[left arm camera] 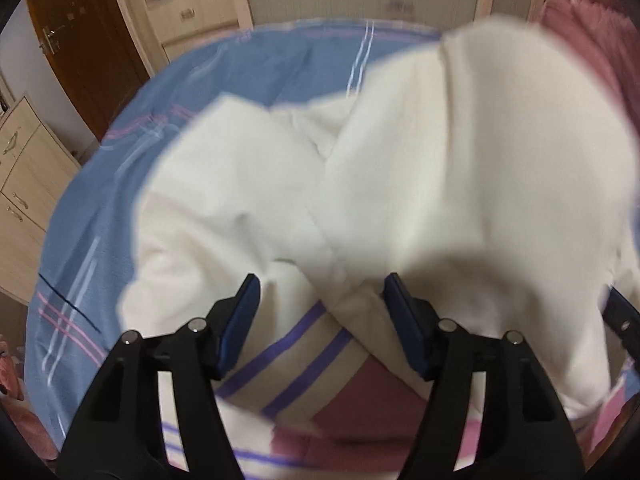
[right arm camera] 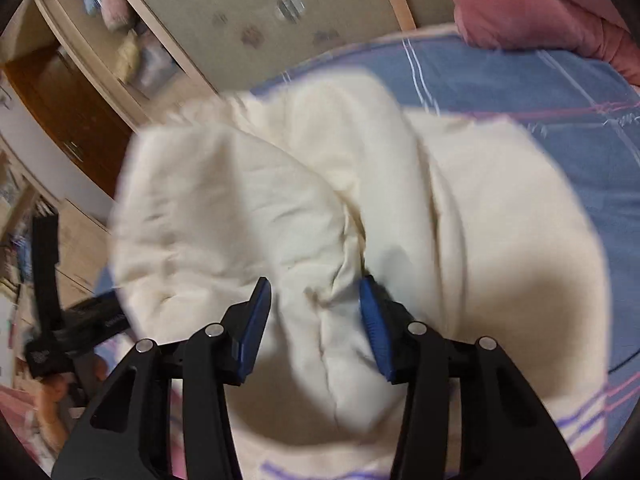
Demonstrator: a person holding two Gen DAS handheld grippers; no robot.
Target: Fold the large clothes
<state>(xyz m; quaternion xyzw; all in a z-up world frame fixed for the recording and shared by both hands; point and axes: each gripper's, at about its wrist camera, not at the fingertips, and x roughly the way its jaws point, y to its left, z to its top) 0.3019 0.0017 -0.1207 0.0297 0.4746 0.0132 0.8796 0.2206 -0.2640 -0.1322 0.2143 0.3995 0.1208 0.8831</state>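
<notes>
A: Where is the white garment (left arm camera: 440, 168) sitting?

B: It is lying bunched on the bed, over the blue striped sheet (left arm camera: 120, 184), and part of it is being held up off the bedding. A pink blanket (left arm camera: 588, 28) is lying at the far corner of the bed, just beyond the cloth.

A: What is the left hand-held gripper (left arm camera: 320, 300) doing?

B: It is pointing down at the garment's near edge with its jaws standing partly apart. A fold of white cloth is running between the blue pads (left arm camera: 240, 324), but the blur is making it impossible to tell whether they are pressing on it.

A: And the right hand-held gripper (right arm camera: 316, 312)?

B: It is gripping a gathered wad of the white garment (right arm camera: 320, 208); the fabric is puckering between its blue pads (right arm camera: 376, 336), which are standing partway apart around the thick cloth.

A: Is anything else showing?

B: A wooden door (left arm camera: 80, 44) and pale cabinets (left arm camera: 24, 184) are standing behind the bed, and the left tool is showing at the left edge of the right wrist view.
</notes>
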